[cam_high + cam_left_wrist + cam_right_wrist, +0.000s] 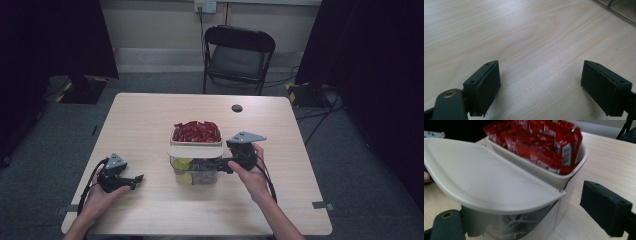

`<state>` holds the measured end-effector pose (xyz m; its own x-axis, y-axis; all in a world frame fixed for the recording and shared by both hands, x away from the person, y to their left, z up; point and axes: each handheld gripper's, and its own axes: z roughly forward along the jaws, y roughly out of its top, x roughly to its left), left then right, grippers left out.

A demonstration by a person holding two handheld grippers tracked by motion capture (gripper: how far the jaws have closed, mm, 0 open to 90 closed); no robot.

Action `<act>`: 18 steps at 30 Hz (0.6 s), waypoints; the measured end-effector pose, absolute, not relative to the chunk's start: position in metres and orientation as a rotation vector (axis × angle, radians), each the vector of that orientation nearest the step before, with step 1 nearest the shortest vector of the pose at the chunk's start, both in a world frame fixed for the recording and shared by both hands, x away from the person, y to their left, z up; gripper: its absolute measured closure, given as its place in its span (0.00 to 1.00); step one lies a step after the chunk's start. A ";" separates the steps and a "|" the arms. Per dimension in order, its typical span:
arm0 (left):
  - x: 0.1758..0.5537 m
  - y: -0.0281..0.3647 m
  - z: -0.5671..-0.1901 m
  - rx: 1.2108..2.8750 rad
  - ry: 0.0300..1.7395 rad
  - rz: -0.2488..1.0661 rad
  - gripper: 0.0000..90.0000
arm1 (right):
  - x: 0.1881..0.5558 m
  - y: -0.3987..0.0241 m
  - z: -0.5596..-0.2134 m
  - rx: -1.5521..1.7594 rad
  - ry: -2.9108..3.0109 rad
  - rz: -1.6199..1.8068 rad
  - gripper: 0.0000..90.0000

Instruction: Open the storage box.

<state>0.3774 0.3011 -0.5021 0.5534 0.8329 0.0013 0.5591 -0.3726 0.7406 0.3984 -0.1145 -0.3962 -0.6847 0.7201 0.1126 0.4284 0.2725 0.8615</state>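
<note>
A clear tub (196, 172) stands at the middle of the table (145, 120), with yellow-green pieces (182, 163) and dark items inside. A white tray of red packets (196, 131) sits on its far half, and a white lid (195, 151) covers the near half. My right gripper (223, 165) is open at the tub's right side. In the right gripper view the tub's corner (554, 217) sits between the jaws, the left jaw half hidden under the lid (481, 180). My left gripper (138, 179) rests open on the table to the left, with bare wood between its jaws (541, 72).
A black folding chair (239, 55) stands beyond the far edge of the table. A dark round cable hole (237, 108) sits near the far edge. Dark curtains hang at both sides of the room.
</note>
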 end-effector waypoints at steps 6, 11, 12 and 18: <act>0.377 0.301 -0.502 2.080 1.115 0.495 0.17 | 0.405 -0.114 -0.394 1.052 2.251 1.382 0.15; 0.378 0.301 -0.502 2.081 1.114 0.494 0.17 | 0.408 -0.115 -0.395 1.058 2.253 1.386 0.15; 0.378 0.301 -0.502 2.081 1.113 0.493 0.17 | 0.409 -0.114 -0.394 1.059 2.254 1.385 0.15; 0.378 0.301 -0.502 2.081 1.113 0.493 0.17 | 0.413 -0.114 -0.393 1.064 2.262 1.401 0.16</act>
<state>0.3776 0.3013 -0.5021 0.5552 0.8317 -0.0004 0.5588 -0.3726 0.7409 0.4126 -0.1135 -0.3925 -0.6917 0.7081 0.1417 0.4423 0.2603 0.8583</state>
